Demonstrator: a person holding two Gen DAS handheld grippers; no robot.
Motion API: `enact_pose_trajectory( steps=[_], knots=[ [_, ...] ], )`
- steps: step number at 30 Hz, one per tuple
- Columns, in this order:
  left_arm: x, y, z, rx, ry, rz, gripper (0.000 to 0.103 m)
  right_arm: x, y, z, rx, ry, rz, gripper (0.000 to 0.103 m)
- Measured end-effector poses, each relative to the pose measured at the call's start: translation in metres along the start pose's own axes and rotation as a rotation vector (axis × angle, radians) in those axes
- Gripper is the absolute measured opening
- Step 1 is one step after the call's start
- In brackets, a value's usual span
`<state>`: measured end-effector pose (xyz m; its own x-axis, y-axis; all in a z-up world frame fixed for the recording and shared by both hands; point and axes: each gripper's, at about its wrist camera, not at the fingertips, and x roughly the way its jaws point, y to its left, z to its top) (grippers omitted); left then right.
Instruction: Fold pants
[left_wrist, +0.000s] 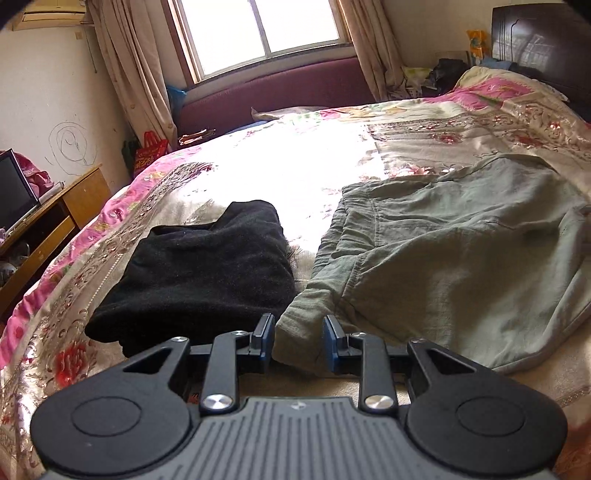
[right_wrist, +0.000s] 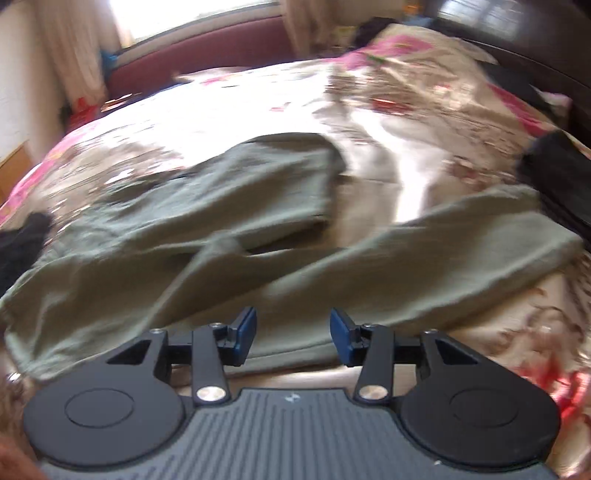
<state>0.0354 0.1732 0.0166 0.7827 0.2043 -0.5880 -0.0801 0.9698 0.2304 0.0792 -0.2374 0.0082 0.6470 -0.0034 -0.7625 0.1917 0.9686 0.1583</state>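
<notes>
Olive-green pants (left_wrist: 454, 254) lie spread and rumpled on the floral bedspread (left_wrist: 258, 166), legs apart. My left tool (left_wrist: 298, 343) hovers at their near corner, jaws apart, empty. My right tool (right_wrist: 293, 338) is over the near edge, likewise apart. Folded black garment (left_wrist: 199, 273) lies just beside the pants.

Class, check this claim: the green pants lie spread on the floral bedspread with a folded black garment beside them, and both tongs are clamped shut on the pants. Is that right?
Not quite. Both tongs are open, gripping nothing: the left tongs in the left wrist view and the right tongs in the right wrist view. The green pants do lie spread on the floral bedspread, beside the folded black garment.
</notes>
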Motion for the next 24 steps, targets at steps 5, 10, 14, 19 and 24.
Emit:
enact_pose_trajectory(
  steps=[5, 10, 14, 19, 24],
  knots=[
    [0.004, -0.044, 0.019, 0.027, -0.014, -0.1, 0.044, 0.018, -0.095, 0.021, 0.285, -0.017, -0.121, 0.048],
    [0.017, -0.099, 0.029, 0.064, -0.022, -0.209, 0.045, 0.036, -0.11, 0.029, 0.378, -0.044, -0.112, 0.049],
    [0.026, -0.127, 0.028, 0.1, -0.004, -0.262, 0.045, 0.052, -0.113, 0.036, 0.411, -0.059, -0.12, 0.045],
    [0.031, -0.138, 0.023, 0.135, 0.013, -0.284, 0.045, 0.041, -0.132, 0.032, 0.421, -0.033, -0.094, 0.002],
    [0.036, -0.13, 0.015, 0.11, 0.034, -0.304, 0.045, -0.003, -0.144, 0.016, 0.359, -0.046, -0.143, 0.001]
  ],
)
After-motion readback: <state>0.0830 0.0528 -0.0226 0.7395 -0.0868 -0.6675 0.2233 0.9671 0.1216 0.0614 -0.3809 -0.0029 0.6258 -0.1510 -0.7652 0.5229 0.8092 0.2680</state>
